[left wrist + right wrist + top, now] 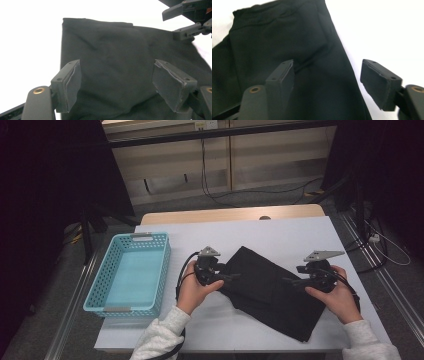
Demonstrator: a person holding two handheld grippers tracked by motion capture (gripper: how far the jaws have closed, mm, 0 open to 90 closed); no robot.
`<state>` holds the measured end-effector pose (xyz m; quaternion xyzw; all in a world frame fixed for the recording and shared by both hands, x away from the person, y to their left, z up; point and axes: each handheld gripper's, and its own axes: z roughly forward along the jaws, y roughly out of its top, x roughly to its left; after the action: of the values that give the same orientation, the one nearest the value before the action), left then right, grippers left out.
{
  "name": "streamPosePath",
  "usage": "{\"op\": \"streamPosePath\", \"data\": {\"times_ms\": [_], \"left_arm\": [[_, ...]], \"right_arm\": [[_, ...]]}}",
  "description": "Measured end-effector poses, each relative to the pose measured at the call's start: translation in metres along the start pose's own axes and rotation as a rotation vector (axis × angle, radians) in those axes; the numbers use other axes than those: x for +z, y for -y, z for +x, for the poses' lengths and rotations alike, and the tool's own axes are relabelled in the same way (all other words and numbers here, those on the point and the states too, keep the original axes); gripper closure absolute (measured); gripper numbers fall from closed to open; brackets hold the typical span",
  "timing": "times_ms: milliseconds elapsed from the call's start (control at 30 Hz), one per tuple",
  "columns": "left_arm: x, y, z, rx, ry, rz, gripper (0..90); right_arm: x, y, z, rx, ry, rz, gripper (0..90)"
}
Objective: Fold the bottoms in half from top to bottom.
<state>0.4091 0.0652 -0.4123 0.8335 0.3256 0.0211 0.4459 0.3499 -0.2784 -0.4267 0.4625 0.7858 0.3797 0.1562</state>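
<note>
Folded black cloth [272, 290], flat, slightly creased

Between the two grippers lies a black cloth [272, 290], matt, soft-looking and faintly creased. The left gripper [116, 85] has matt black plastic jaws faced with dull, slightly rough grey pads [73, 82]; the right gripper [327, 85] looks the same. Beyond the left gripper's outer side stands a basket [95, 290] of smooth turquoise plastic with perforated walls. The table [300, 232] under both is smooth, matt white.
</note>
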Motion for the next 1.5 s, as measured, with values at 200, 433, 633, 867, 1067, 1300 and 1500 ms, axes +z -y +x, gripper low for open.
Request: {"op": "streamPosePath", "data": {"times_ms": [200,433,633,867,1067,1300,1500], "left_arm": [[-0.011,0.011,0.01,-0.007,-0.051,0.009,21.6],[-0.021,0.018,0.017,-0.013,-0.088,0.006,19.3],[-0.027,0.022,0.02,-0.013,-0.108,0.011,18.7],[-0.029,0.025,0.022,-0.019,-0.115,0.012,18.2],[-0.029,0.026,0.022,-0.022,-0.12,0.008,18.1],[-0.028,0.026,0.022,-0.014,-0.124,0.02,18.2],[-0.029,0.026,0.022,-0.014,-0.124,0.017,18.3]], "right_arm": [[0.015,-0.013,0.007,-0.036,0.006,0.009,39.7],[0.034,-0.023,0.011,-0.056,0.029,0.025,53.5],[0.047,-0.029,0.014,-0.08,0.056,0.043,55.8],[0.06,-0.025,0.013,-0.097,0.05,0.104,60.6],[0.063,-0.024,0.011,-0.072,0.01,0.106,81.4],[0.061,-0.026,0.009,-0.036,-0.021,0.093,88.8],[0.047,-0.032,0.007,-0.01,-0.056,0.036,89.0]]}}
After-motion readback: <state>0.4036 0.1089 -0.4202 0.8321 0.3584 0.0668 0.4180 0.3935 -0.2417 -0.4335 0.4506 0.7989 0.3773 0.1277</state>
